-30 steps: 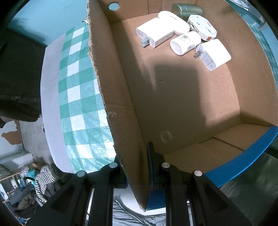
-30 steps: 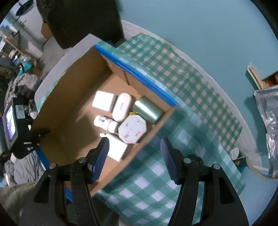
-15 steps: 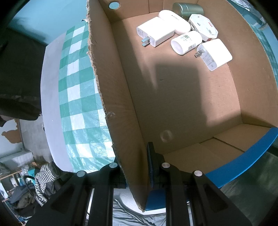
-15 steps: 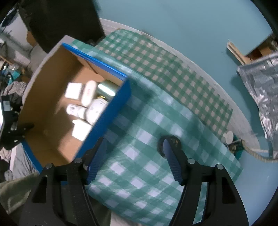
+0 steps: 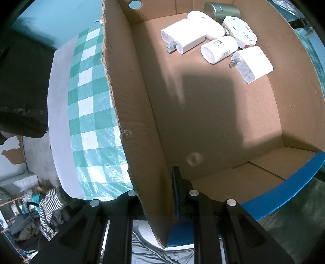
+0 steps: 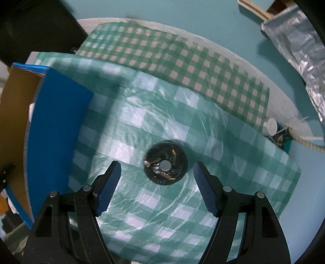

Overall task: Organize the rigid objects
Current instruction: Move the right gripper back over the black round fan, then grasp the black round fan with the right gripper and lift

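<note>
Above a black fan disc point(image 6: 166, 163), the right gripper point(image 6: 157, 188), earlier over the box point(image 6: 59, 130), has just been spreading, nothing pinched.

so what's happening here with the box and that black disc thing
A person is sorting small items into a cardboard box. The left gripper is shut on the box wall, steadying it. Inside lie two white chargers, a white bottle, a white case, an octagonal gadget and a green can. The right gripper, its jaws just opening, hangs open above a black disc on the checked cloth, not touching it.
</note>
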Available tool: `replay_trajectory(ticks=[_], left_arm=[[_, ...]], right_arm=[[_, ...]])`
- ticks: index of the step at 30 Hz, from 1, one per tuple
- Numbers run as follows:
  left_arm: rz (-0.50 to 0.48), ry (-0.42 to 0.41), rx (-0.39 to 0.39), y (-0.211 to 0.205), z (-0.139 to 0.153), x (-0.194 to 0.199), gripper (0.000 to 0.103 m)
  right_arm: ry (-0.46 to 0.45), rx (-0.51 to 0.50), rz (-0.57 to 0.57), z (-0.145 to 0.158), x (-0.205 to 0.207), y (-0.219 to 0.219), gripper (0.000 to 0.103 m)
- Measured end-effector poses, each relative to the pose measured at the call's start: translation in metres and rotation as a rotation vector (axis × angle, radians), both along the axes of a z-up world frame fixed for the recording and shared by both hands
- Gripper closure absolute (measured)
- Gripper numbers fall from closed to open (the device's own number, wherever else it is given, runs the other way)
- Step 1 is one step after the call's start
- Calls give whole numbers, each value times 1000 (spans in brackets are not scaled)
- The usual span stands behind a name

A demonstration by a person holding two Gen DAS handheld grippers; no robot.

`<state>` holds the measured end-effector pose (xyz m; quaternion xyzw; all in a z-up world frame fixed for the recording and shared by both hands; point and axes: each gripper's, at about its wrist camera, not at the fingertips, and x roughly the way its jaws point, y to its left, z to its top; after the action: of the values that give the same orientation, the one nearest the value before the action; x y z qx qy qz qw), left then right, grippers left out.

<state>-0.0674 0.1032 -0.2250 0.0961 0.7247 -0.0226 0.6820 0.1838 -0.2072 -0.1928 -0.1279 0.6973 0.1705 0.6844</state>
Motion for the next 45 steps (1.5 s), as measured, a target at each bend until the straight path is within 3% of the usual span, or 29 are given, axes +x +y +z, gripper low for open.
replay_trajectory(ticks=[7,16,19,32,45], left_arm=[[11,5,-1,1,-2,-2,86],[7,10,3,2,-3,-2,86],[4,10,5,0,-3,-2,86],[5,6,4,-1,-3,-1,86],[-9,0,0,1,-3,-2,86]], right_arm=[[37,-16,-55,-33,4,-7,29],[30,-34,-66,-50,7,-5,29],[44,-37,-72,-55,8,-7,38],[40,-71,-16,-51,3,0,42],[27,-45,61,-4,-14,20,42]])
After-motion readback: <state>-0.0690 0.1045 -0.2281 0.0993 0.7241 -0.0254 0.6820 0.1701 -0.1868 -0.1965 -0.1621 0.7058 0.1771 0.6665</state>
